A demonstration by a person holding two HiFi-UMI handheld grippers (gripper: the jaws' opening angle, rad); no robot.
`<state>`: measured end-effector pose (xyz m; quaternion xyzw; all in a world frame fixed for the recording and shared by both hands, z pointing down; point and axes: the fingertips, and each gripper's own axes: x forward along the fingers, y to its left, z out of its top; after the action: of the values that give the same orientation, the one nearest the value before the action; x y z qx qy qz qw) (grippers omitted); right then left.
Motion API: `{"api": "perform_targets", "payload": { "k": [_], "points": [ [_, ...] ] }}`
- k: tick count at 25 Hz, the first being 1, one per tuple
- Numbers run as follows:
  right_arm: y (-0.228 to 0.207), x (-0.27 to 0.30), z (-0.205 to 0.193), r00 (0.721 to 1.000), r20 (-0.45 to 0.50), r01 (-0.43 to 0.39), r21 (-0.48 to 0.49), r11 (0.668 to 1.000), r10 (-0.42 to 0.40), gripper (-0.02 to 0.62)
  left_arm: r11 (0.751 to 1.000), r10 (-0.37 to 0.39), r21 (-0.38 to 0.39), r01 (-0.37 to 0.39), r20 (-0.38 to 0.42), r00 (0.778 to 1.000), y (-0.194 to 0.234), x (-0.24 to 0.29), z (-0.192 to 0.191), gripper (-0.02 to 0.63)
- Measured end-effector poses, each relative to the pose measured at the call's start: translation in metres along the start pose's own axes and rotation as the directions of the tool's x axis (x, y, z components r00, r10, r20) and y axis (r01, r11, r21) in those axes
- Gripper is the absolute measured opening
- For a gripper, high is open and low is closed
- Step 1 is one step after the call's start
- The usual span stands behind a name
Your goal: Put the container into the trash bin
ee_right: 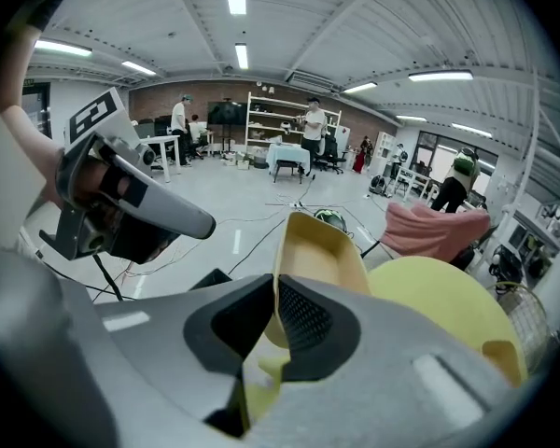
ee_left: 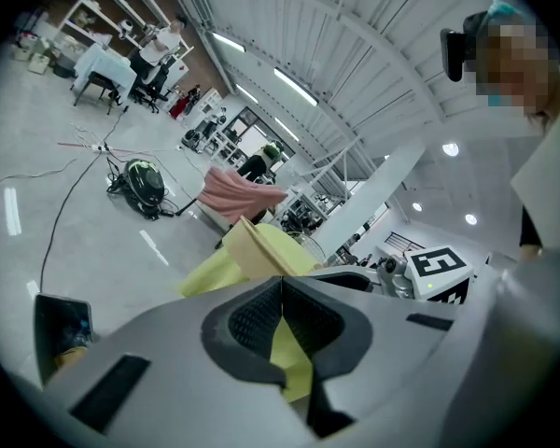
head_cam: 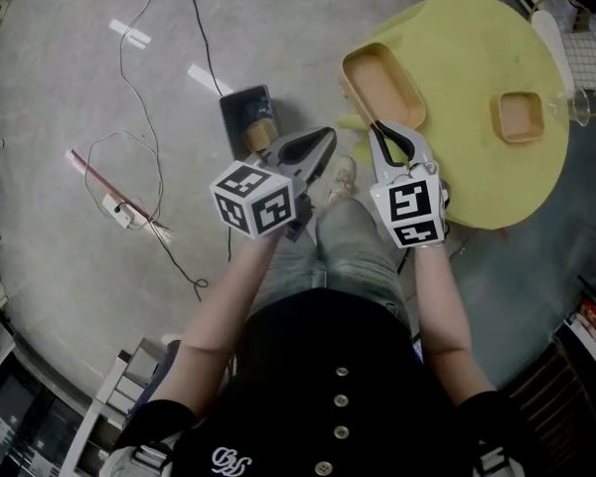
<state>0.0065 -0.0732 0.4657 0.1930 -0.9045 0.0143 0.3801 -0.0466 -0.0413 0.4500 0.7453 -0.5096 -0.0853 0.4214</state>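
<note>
A tan oblong container (head_cam: 382, 85) hangs at the left edge of the round yellow table (head_cam: 477, 58), tilted in the right gripper view (ee_right: 322, 245). My right gripper (head_cam: 375, 125) is shut on its near rim, and the rim runs between the pads (ee_right: 273, 306). My left gripper (head_cam: 328, 132) is just left of it, shut, with nothing in it (ee_left: 280, 287); the container's edge (ee_left: 252, 245) shows beyond its tips. A black trash bin (head_cam: 248, 117) with some waste inside stands on the floor left of the table, below and left of the left gripper (ee_left: 61, 329).
A small square tan container (head_cam: 521, 117) and a clear glass (head_cam: 574, 107) sit on the table's right side. Cables (head_cam: 144, 117) and a power strip (head_cam: 119, 210) lie on the grey floor to the left. My legs and a shoe (head_cam: 343, 177) are below the grippers.
</note>
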Motion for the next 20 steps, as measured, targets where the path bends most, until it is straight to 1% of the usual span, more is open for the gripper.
{"api": "perform_targets", "payload": {
  "k": [11, 20],
  "points": [
    [0.085, 0.042, 0.053, 0.994, 0.021, -0.105, -0.076, 0.992, 0.107, 0.02, 0.995, 0.084, -0.064, -0.079, 0.076, 0.994, 0.048, -0.088, 0.005, 0.012],
    [0.138, 0.074, 0.082, 0.984, 0.012, -0.173, -0.124, 0.977, 0.175, 0.02, 0.986, 0.146, -0.104, -0.132, 0.136, 0.98, 0.09, -0.142, 0.018, 0.012]
  ]
}}
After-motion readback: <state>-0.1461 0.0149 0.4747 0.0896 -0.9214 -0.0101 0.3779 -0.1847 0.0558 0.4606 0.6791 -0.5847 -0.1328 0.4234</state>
